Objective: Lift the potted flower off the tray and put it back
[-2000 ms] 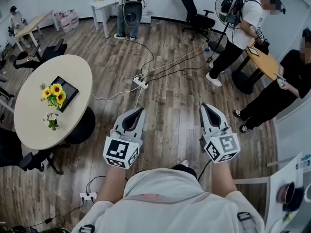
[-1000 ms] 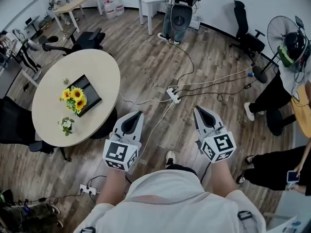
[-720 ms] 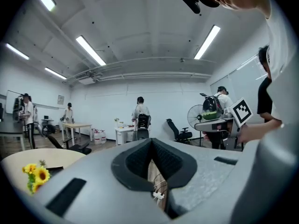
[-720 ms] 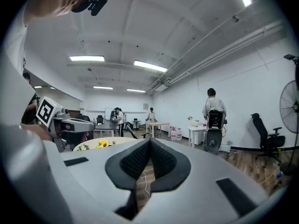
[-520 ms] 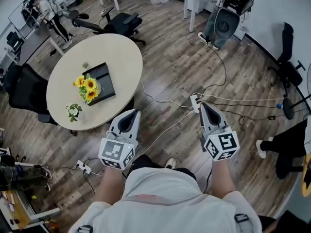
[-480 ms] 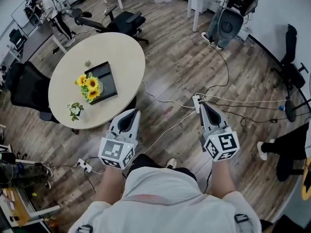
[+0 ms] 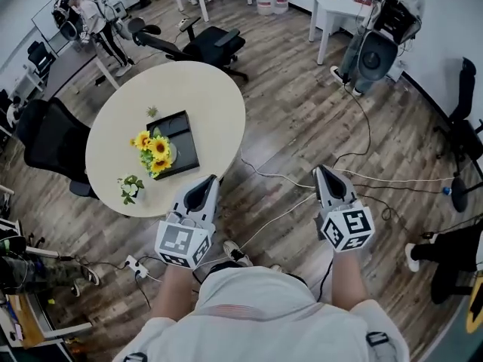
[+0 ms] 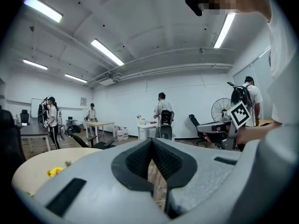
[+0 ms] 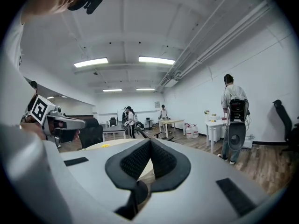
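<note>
Since the earlier frames, the round beige table has come from the far left of the head view to a position just ahead of the left gripper. Both grippers are now closer to it, so the approach is in hand and the lift has not begun.

**Gripper state.** The left gripper's jaws are together with nothing between them. The right gripper also has its jaws closed and empty. Both must be opened before any grasp, judging from the task.

**Task object.** The potted flower with yellow sunflower blooms stands at the left edge of the flat black rectangular tray, near the middle of the table. The blooms hide the pot from above, so its seating on the tray cannot be confirmed. It is well apart from both grippers.

**Surroundings.**
- A small pot with white flowers stands on the table near its front edge, between the left gripper and the tray. It is the likeliest item to be knocked on a straight reach.
- A small green plant sits just beyond the tray.
- A black office chair stands against the table's left side, and a second black office chair beyond it.
- White cables and a white power strip lie on the wooden floor near the person's feet, a likely trip hazard.
</note>
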A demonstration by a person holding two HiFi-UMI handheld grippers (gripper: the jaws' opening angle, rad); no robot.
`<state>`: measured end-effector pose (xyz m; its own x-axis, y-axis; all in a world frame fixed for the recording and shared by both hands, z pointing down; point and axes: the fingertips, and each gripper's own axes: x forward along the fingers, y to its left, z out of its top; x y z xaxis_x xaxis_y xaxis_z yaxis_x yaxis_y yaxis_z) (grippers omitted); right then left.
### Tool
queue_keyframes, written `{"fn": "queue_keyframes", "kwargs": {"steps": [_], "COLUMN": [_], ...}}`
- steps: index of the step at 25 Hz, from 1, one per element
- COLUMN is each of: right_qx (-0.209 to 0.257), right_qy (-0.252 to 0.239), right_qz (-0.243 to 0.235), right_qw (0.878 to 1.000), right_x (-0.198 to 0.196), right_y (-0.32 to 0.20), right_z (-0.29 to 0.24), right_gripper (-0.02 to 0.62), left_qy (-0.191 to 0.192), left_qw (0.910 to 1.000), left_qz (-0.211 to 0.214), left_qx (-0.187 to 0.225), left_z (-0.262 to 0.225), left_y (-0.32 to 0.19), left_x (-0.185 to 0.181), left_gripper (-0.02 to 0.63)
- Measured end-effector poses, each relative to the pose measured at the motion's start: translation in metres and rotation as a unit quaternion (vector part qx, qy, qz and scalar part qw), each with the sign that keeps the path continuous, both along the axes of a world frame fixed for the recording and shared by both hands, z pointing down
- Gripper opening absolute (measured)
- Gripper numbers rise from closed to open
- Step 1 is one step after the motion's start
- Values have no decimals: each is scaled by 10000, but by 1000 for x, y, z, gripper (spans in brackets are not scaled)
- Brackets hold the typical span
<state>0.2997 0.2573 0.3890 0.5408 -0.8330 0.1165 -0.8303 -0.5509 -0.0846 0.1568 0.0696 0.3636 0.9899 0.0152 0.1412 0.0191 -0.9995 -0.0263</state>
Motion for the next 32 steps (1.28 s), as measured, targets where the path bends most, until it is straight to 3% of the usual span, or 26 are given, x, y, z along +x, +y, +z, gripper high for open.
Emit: {"fn": "queue_keyframes", "kwargs": {"steps": [5, 10, 17, 24, 32], "right_qx": [-130, -209, -168, 58, 139], "right_qy": [378, 475, 585, 574, 517], "right_qz": [-450, -1133, -2255, -3002, -3342], "right_qw": [9982, 9922, 9723, 9521, 9410], "right_x": [8, -2, -21, -5, 9], "right_y": [-117, -221, -328, -371, -383], "right_z": [-25, -29, -26, -35, -34], "right_gripper": [-2, -2, -2, -2, -2], "left_qy": [254, 245, 153, 136, 187], "left_qw": [9982, 9927, 9744, 9520, 9404], "left_qz": [-543, -1180, -2238, -3055, -3393], "left_qx": [-36, 11, -173, 96, 83], "left_z": [-8, -3, 15, -4, -8], "left_y": [-108, -186, -254, -264, -260], "left_x": [-10, -34, -77, -85, -77], "left_gripper": [3, 3, 3, 3, 3]}}
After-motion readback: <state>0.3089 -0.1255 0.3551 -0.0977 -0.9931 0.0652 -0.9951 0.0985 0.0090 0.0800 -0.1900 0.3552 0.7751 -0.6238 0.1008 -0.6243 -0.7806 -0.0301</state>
